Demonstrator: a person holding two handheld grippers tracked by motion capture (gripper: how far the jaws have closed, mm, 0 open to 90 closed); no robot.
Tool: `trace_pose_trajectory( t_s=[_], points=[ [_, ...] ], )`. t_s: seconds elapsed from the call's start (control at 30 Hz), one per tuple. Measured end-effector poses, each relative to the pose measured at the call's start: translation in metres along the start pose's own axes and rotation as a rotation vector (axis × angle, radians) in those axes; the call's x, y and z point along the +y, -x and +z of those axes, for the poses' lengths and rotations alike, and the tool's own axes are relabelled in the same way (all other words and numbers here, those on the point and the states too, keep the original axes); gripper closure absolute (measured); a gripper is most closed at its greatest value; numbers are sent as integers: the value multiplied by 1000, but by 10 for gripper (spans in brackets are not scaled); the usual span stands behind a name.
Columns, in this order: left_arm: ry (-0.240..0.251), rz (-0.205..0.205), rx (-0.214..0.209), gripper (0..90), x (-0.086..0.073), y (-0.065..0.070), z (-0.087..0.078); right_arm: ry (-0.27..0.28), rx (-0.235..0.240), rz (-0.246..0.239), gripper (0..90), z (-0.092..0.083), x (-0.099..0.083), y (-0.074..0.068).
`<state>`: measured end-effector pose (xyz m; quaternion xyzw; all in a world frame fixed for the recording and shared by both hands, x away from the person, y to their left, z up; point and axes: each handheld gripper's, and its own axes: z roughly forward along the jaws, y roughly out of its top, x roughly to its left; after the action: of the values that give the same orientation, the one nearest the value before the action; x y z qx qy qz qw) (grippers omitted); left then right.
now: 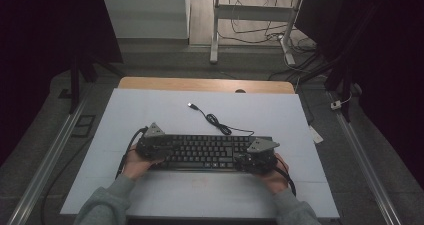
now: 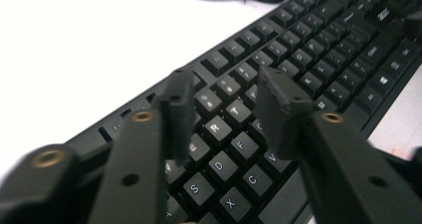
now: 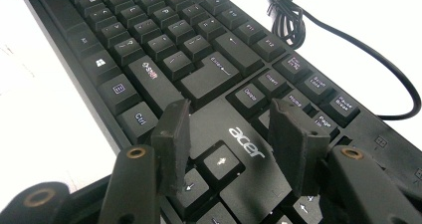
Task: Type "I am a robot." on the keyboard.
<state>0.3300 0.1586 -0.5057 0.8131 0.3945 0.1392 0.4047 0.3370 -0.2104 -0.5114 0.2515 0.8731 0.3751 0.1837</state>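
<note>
1. One black keyboard [image 1: 205,151] lies under both grippers.
2. Two grippers: left gripper [image 1: 152,146], right gripper [image 1: 257,157].
3. One cable [image 1: 217,121] with one USB plug [image 1: 191,105], beyond the grippers.

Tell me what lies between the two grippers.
In the high view, the black Acer keyboard spans the stretch between the left gripper and right gripper; its rows of keys fill the gap.

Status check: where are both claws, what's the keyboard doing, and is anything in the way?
Left claw open over the R-F keys. Right claw open over the arrow keys. Keyboard flat on the white mat. Its cable coiled behind, USB plug loose.
</note>
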Motion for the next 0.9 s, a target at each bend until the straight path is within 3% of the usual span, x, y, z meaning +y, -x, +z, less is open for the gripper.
trace_pose_trajectory(
  t_s=[0.27, 0.47, 0.9],
  points=[
    [-59, 34, 2, 886, -1, 1, 9, 2, -2, 2, 511, 0, 0, 0],
    [-93, 43, 6, 888, -3, 2, 18, 3, -2, 0, 511, 0, 0, 0],
    [-110, 50, 42, 889, -4, 2, 26, 3, -2, 1, 511, 0, 0, 0]
  ],
)
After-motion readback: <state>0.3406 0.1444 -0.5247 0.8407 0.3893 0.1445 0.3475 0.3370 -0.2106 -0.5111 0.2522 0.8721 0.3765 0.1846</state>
